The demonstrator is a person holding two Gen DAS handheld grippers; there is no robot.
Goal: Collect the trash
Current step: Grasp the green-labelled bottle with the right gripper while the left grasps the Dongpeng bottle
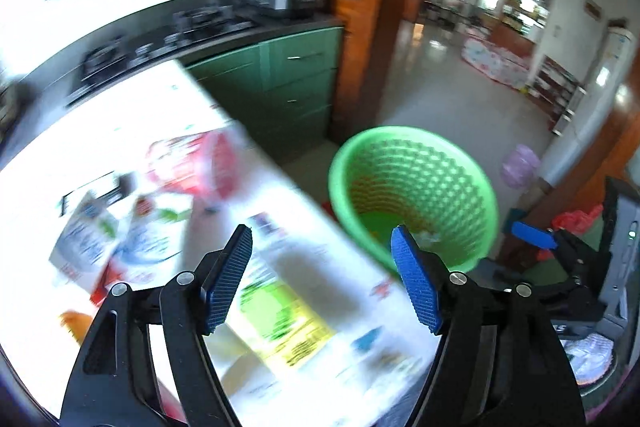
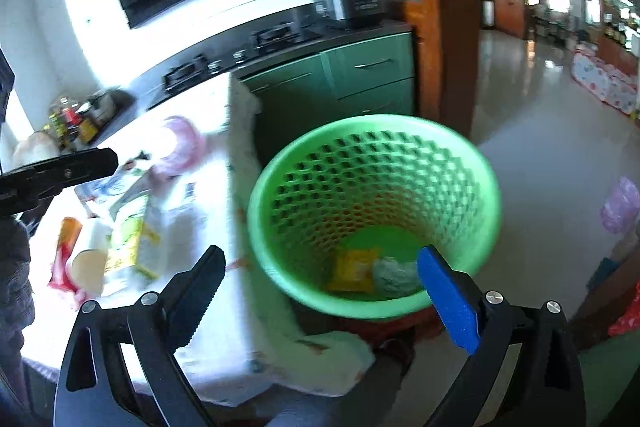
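So far, the collecting is only partly done. The round green plastic lattice basket (image 2: 374, 215) stands on the floor just beside the edge of the white-covered bench (image 1: 280, 183), and at its bottom lie a yellow wrapper (image 2: 354, 269) and a crumpled pale scrap (image 2: 394, 275) next to it. That looks like the whole of what has gone in.

The left gripper (image 1: 322, 277) hangs over the bench edge with its jaws spread wide and nothing between them. The right gripper (image 2: 320, 291) is above the basket's near rim, jaws as wide apart and likewise empty.

Plenty is left on the bench, though motion blur softens it: a yellow-green printed carton (image 2: 134, 241) lying on its side, a pale paper cup (image 2: 90, 267) beside it, an orange-and-red wrapper (image 2: 66, 247), blue-and-white packets (image 1: 92, 235) and a red-and-white plastic bag (image 1: 196, 163) farther back. Judging by this, most of the trash is still to be picked up and carried to the basket.
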